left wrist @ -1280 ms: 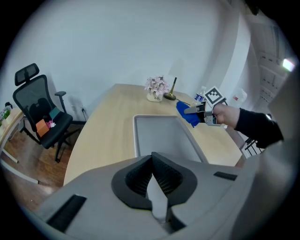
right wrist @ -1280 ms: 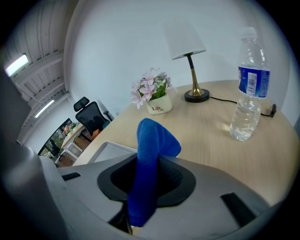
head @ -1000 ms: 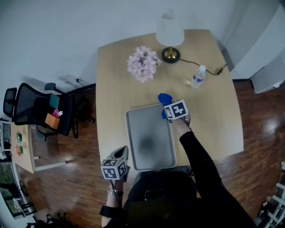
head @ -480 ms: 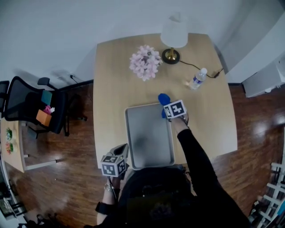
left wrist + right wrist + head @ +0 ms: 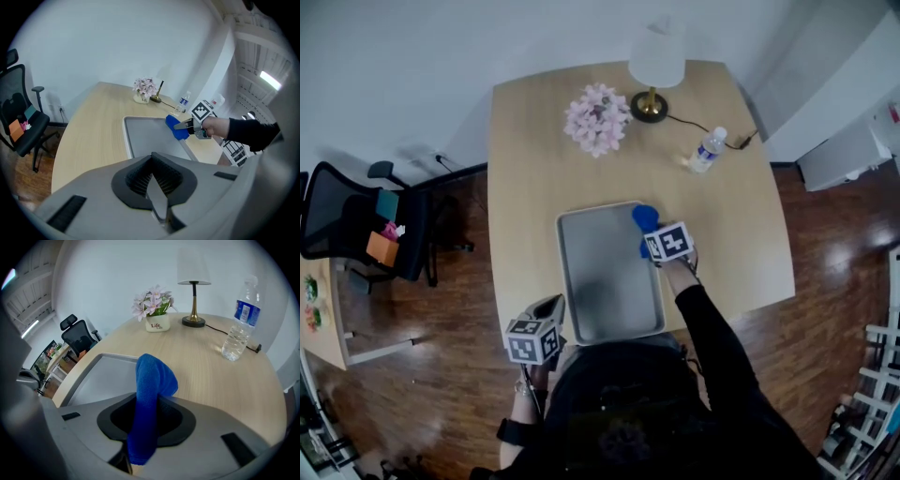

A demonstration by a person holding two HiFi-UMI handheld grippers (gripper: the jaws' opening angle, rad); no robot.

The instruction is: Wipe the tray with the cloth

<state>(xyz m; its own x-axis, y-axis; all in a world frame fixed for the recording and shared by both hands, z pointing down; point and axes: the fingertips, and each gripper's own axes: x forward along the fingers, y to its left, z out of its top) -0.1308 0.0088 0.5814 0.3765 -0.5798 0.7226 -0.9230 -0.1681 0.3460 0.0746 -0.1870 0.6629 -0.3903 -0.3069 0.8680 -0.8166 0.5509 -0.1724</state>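
Woodgrain table (image 5: 534,169), smooth grey tray (image 5: 600,277); right gripper (image 5: 652,240) pinches plush cloth (image 5: 645,217).

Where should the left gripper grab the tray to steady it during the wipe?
Probably the raised rim of the tray at its near-left corner, coming from the person's side, where the left gripper sits. The flat tray offers only that lip to the jaws, and that corner is clear of the cloth in the right gripper.
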